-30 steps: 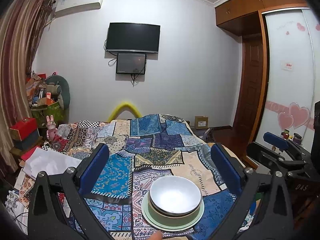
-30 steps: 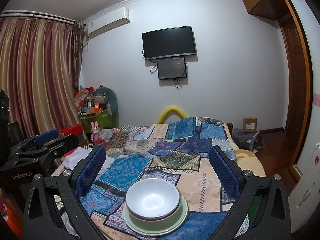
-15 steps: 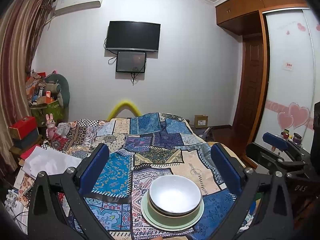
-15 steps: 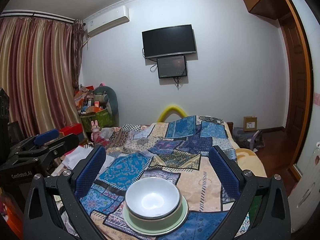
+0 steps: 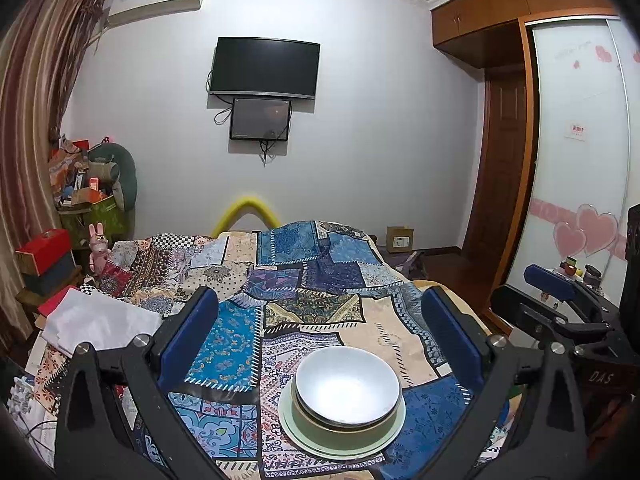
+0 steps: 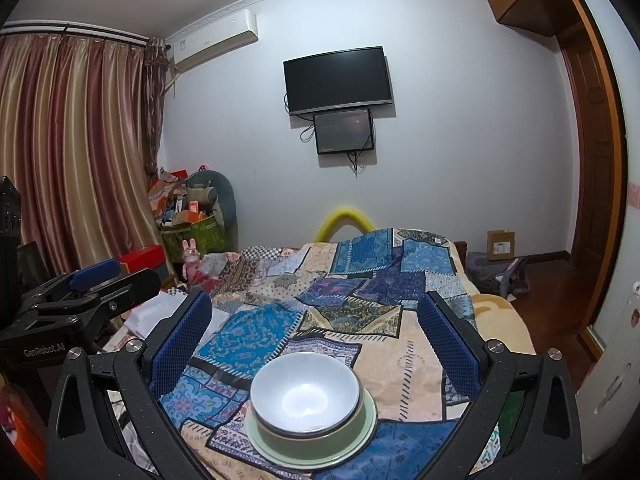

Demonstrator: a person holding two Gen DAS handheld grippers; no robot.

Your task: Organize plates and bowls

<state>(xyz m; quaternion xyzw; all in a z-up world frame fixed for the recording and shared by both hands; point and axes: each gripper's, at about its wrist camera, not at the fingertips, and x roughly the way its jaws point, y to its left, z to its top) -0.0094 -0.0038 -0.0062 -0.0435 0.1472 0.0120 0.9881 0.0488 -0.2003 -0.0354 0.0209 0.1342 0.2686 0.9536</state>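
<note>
While both tools, left tool (image 5: 320,336) and right tool (image 6: 312,332), gape wide and empty, stacked bowls (image 5: 347,394) sit at 6 o'clock on a patchwork bed (image 5: 372,332); wall television (image 5: 265,68) at 12.

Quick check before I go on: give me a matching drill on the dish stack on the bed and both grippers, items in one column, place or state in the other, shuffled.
Items:
1. white bowl
2. green bowl
3. pale green plate
4. left gripper and right gripper

States:
A. bottom of the stack, on the patchwork bedspread
B. open, holding nothing
C. top of the stack, empty
D. middle of the stack

Pairs: 1-C, 2-D, 3-A, 4-B
</note>
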